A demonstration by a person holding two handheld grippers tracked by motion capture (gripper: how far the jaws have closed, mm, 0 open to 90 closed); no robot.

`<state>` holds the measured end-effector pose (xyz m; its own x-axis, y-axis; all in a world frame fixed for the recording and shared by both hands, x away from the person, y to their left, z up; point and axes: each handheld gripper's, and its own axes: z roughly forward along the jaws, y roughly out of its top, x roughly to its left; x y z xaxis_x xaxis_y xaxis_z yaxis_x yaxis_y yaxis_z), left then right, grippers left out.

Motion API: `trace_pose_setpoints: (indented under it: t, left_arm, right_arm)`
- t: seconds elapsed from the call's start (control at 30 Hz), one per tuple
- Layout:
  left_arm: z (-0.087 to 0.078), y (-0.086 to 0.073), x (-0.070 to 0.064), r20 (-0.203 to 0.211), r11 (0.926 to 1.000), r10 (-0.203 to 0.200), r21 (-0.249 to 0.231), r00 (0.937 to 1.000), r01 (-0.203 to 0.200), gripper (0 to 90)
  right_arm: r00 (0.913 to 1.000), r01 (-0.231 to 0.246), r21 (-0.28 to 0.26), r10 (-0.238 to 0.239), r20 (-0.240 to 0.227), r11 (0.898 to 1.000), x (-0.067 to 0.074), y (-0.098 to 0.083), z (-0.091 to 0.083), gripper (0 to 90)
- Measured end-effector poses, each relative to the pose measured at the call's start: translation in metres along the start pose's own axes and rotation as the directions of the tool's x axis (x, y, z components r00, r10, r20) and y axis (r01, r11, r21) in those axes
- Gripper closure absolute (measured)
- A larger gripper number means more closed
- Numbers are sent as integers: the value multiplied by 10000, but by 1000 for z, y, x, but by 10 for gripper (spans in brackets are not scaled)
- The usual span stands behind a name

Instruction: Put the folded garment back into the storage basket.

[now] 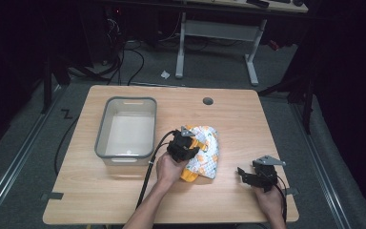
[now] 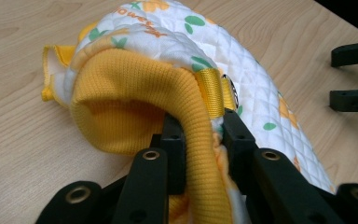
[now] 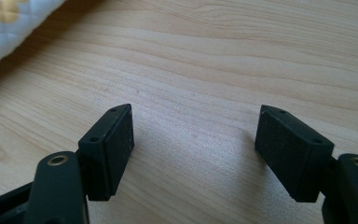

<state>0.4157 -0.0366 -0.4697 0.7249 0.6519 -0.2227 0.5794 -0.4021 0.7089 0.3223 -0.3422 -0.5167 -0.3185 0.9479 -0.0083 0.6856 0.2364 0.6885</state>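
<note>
Pinching the yellow ribbed cuff (image 2: 135, 112) of a quilted floral garment (image 1: 205, 150), the left gripper (image 2: 198, 135) hides the fabric beneath. The right gripper (image 3: 193, 149) rests wide apart, holding nothing.

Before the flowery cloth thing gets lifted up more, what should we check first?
1. Left gripper shut on the yellow cuff of the quilted garment: ok.
2. Whole garment off the table: not ok, part lies on it.
3. Grey bin empty: ok.
4. Right gripper open, holding nothing: ok.
5. Grip firm enough to carry: cannot tell.
</note>
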Motion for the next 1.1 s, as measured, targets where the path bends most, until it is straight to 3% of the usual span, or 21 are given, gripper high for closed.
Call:
trace_pose_setpoints:
  t: [0.53,1.1]
  left_arm:
    - [-39,3,4,348,9950,-120,-986,9993,154,744]
    - [-74,4,15,502,9871,-274,-1560,9984,349,744]
  right_arm:
    - [10000,2,2,-2,-1,10000,0,0,0,285]
    - [10000,2,2,-2,-2,10000,0,0,0,285]
